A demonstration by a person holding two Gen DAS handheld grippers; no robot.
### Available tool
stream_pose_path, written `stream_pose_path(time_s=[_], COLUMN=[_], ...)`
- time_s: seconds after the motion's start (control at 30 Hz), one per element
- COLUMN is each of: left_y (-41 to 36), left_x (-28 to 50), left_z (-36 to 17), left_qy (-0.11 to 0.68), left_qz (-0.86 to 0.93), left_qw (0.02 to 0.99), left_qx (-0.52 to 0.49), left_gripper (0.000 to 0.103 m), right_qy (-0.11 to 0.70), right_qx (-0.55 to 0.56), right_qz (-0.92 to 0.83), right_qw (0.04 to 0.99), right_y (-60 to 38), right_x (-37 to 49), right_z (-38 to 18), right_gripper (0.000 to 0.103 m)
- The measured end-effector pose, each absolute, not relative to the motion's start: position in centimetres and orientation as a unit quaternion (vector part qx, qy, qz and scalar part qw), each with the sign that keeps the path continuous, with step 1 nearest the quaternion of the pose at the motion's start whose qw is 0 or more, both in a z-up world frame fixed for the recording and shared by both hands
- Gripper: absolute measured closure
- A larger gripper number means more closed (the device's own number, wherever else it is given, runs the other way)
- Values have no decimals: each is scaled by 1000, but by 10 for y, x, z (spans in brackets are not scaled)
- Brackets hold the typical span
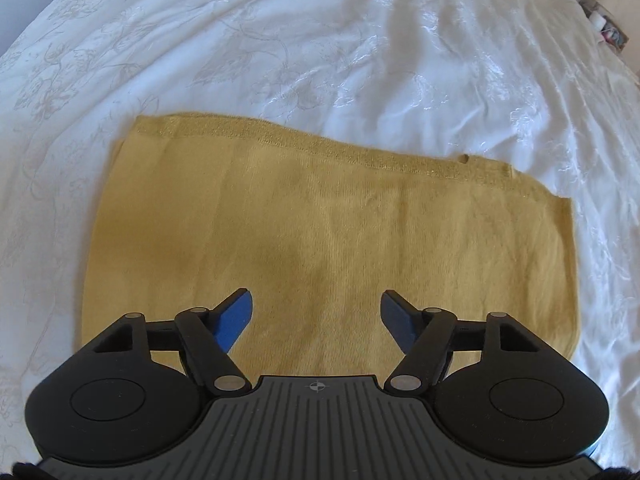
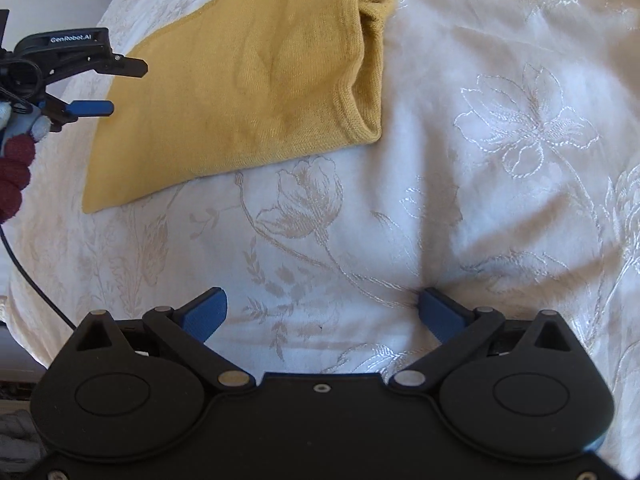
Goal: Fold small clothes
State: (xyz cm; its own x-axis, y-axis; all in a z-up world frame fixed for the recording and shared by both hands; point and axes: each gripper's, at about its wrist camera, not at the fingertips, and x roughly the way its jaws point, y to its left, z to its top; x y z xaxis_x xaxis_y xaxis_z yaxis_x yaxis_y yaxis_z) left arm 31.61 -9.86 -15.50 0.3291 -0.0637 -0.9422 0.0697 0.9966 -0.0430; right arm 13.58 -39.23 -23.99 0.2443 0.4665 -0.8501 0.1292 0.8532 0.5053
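White embroidered bedspread (image 2: 480,200) carries soft, limp mustard garment (image 1: 320,232) at 12 o'clock of left gripper (image 1: 316,312); both it and right gripper (image 2: 322,304) empty, unclenched; pinch hem corners.

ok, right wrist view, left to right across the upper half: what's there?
left gripper at the left edge → folded mustard garment → bare white embroidered bedspread.
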Motion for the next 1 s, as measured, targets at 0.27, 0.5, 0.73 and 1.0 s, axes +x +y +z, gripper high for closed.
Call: stream_pose_path(time_s=[0.27,0.5,0.73,1.0], left_y=[-99,-94,-95,-105], left_x=[332,320,302,315], left_z=[-188,-184,-146,-188], left_qy=[596,567,528,587], left_qz=[-52,-89,-141,-132], left_qw=[801,817,838,799], left_qx=[23,57,23,-3], left_gripper=[46,73,95,100], right_qy=[527,486,479,491], right_qx=[307,317,318,318], right_qz=[116,128,122,128], right_qw=[784,804,809,801], right_y=[-442,-452,-456,-464], right_x=[169,222,244,242], right_z=[-214,-209,-212,-221], right_gripper=[27,33,33,32])
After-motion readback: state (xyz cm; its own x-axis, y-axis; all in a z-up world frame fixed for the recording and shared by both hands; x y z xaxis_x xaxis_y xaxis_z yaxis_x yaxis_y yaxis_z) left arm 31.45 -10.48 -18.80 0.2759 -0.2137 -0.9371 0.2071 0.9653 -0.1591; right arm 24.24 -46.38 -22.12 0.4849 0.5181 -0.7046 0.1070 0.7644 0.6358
